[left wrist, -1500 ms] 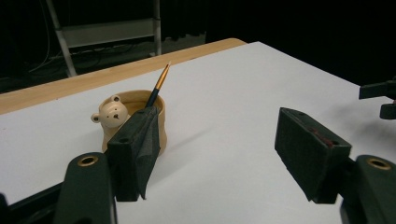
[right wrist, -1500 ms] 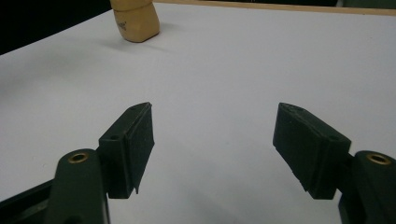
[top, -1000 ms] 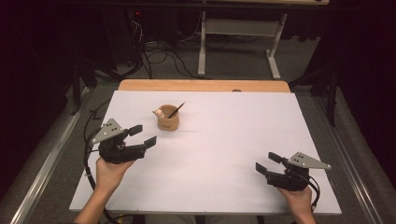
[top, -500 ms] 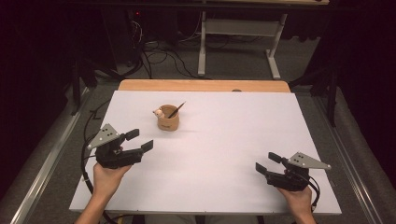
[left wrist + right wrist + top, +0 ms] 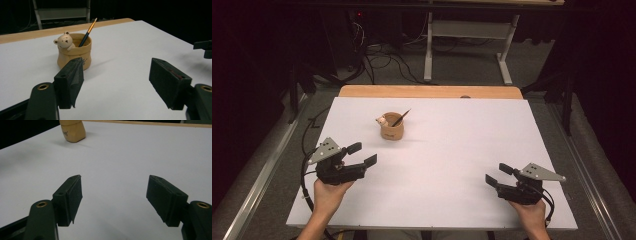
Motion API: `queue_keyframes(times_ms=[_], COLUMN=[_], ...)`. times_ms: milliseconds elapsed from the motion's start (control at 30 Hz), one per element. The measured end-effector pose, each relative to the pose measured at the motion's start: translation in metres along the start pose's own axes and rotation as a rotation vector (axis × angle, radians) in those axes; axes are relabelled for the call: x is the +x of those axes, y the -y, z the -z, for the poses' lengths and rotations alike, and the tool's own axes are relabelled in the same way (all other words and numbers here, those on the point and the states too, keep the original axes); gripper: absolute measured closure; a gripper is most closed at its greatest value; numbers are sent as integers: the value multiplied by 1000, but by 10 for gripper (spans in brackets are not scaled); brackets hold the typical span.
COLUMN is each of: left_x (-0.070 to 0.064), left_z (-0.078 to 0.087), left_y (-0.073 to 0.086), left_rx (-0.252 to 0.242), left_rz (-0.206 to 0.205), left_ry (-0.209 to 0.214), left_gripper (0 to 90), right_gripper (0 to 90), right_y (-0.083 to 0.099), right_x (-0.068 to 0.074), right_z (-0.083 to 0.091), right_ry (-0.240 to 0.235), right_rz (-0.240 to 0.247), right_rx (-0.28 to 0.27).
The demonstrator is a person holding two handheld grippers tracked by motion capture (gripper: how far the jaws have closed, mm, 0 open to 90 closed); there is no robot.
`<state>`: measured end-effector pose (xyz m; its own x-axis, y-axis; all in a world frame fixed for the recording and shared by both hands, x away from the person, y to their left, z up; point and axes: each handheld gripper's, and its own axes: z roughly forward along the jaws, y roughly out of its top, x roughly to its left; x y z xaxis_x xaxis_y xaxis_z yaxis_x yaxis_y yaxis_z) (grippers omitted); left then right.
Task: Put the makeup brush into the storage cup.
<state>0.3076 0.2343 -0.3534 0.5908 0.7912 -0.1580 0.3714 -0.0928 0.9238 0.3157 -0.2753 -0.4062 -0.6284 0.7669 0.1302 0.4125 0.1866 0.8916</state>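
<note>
The desk [image 5: 452, 150] is the biggest thing before me, its white top running nearly edge to edge, with a strip of bare wood [image 5: 427, 91] showing along the far side. Beyond that edge the floor is dark, crossed by cables [image 5: 382, 62] and the pale legs of a frame [image 5: 467, 45].

My left tongs [image 5: 362, 154] hover over the near left part of the desk, held in my left hand [image 5: 328, 192], jaws spread wide with nothing between them. They point toward the pot, which stands near them but apart. My right tongs [image 5: 498, 174] sit over the near right corner in my right hand [image 5: 529, 212], also wide open and empty, well apart from the pot.

The pot [image 5: 392, 126] is a small tan cup standing upright on the far left half of the desk, a little way in from the wooden strip. In the left gripper view it stands just past my left jaw. A small bear figure [image 5: 63, 40] leans over its rim on one side. A thin paintbrush [image 5: 87, 32] stands in the pot, tilted, its dark handle resting against the rim and its lighter end poking up and out.
</note>
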Motion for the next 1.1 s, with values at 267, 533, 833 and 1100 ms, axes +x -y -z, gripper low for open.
queue_keyframes(times_ms=[267,533,833,1100], left_x=[-1,-3,-1,2], left_z=[-3,-6,-8,-9], left_y=[6,13,20,26], left_rx=[6,10,13,-3], left_rz=[-3,3,12,27], left_ry=[-13,-13,-20,-34], left_gripper=[280,279,273,268], right_gripper=[307,308,308,308], right_y=[0,0,0,0], right_x=[0,0,1,1], right_z=[0,0,-1,-1], right_ry=[0,0,1,2], right_rz=[2,6,4,6], right_rx=[0,-1,2,7])
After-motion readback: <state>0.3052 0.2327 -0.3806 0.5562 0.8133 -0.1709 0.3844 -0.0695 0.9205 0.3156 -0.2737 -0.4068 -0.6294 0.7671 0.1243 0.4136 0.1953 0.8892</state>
